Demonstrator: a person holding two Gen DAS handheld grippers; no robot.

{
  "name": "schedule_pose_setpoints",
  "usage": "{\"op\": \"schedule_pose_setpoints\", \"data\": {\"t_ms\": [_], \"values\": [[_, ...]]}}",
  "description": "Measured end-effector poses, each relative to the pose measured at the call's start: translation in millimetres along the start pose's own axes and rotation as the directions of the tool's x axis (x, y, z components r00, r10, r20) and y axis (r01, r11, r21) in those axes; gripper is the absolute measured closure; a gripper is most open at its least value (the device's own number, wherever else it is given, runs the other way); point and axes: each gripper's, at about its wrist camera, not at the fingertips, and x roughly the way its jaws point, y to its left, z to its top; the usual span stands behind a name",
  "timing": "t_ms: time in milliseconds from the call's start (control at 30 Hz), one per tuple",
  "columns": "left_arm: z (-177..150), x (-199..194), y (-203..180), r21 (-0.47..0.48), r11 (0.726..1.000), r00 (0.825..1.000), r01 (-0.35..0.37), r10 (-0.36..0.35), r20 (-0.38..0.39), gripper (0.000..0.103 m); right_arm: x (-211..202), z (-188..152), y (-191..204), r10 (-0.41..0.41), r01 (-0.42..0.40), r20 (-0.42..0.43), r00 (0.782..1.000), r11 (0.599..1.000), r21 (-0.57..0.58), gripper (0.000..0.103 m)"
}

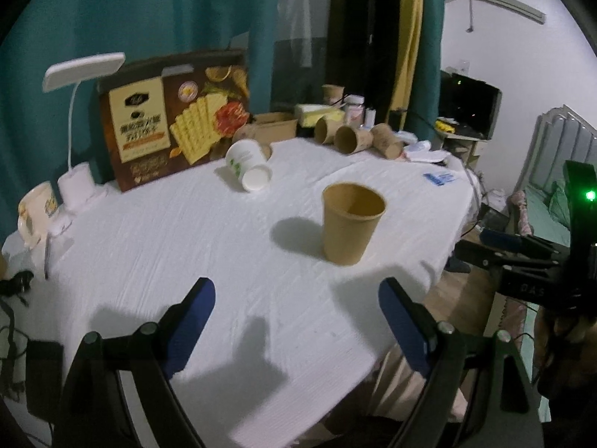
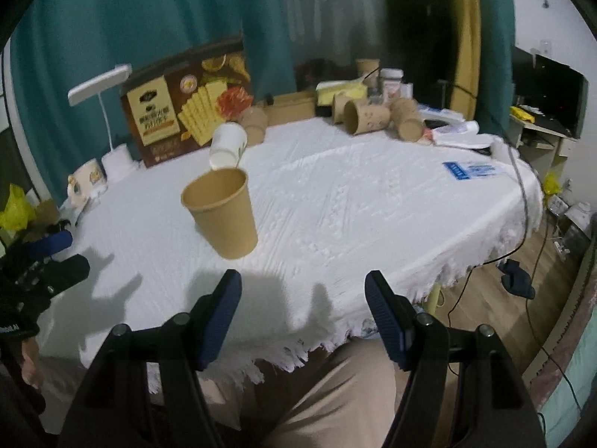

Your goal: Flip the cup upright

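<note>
Brown paper, the cup [image 1: 352, 222] stands mouth-up on the white tablecloth [image 1: 186, 231], long axis vertical, just ahead of the left gripper [image 1: 296, 313] and slightly to its right; both that gripper and the right gripper [image 2: 303, 300] have their jaws apart around nothing, clear of the cup. The left looks nearer, as the cup sits ahead and left of the right one. Only the right view shows the table's fringed edge and floor cables, while the left view shows a white cup [image 1: 248, 164] lying on its side behind, perhaps the next to flip.
</note>
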Motion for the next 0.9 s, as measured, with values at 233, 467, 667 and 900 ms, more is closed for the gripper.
{"op": "schedule_pose_setpoints", "data": {"t_ms": [233, 467, 667, 900], "values": [[21.9, -23.0, -14.5, 0.044, 0.997, 0.993, 0.064, -0.068, 0.100, 0.009, -40.7, 20.9, -5.7, -0.030, 0.030, 0.104, 0.994, 1.000, -0.003, 0.036], [46.8, -51.0, -25.3, 0.076, 0.997, 0.973, 0.032, -0.049, 0.226, 0.006, -75.8, 43.6, -10.4, -0.037, 0.039, 0.185, 0.982, 0.999, -0.005, 0.035], [64.1, -74.1, -26.8, 0.072, 0.997, 0.948, 0.016, -0.038, 0.317, 0.002, -104.2, 62.4, -10.1, -0.046, 0.051, 0.258, 0.965, 0.999, -0.014, 0.033], [73.8, -93.3, -22.6, 0.062, 0.998, 0.922, -0.021, -0.004, 0.388, 0.001, -128.8, 77.8, -3.1, -0.044, 0.057, 0.328, 0.944, 0.998, -0.029, 0.030]]}}
